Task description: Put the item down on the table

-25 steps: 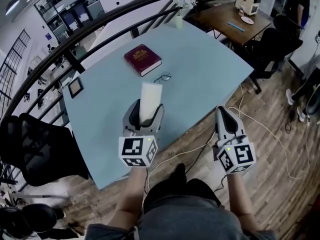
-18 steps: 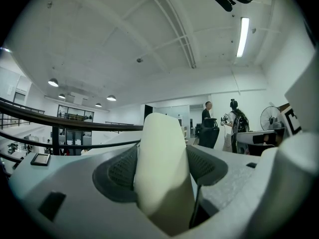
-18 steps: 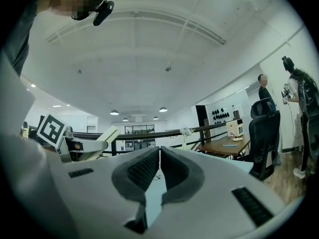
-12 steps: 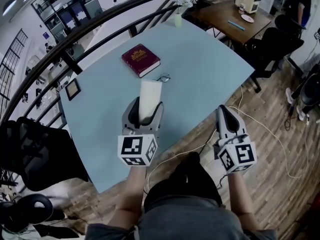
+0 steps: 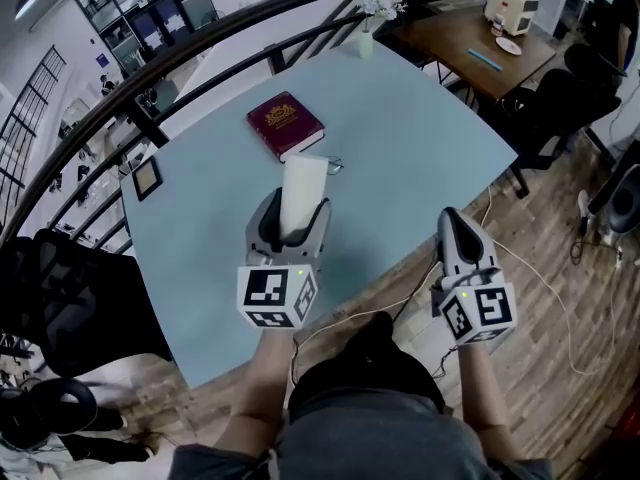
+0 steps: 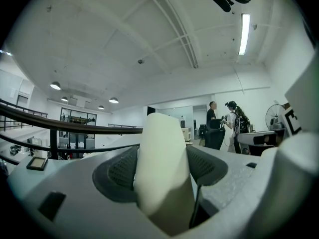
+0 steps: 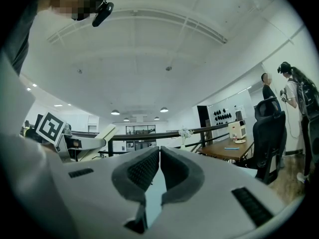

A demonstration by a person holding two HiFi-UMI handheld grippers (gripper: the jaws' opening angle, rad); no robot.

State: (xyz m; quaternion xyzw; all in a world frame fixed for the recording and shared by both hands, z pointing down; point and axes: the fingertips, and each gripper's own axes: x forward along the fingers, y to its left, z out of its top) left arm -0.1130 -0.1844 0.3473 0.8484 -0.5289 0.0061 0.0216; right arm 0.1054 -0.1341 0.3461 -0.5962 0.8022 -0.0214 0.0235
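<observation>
Hovering near the table's [image 5: 420, 148] front edge, the left gripper [image 5: 298, 210] clamps a cream item [image 5: 303, 176]; the right gripper [image 5: 451, 220], closed empty, hangs off-table.

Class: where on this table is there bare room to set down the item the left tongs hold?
Widest bare patch: the table right half, between the red book and the right edge, short of the flower vase. Another: the near-left corner, past the small frame. Crowded: the book and glasses just beyond the white item in the left tongs.
</observation>
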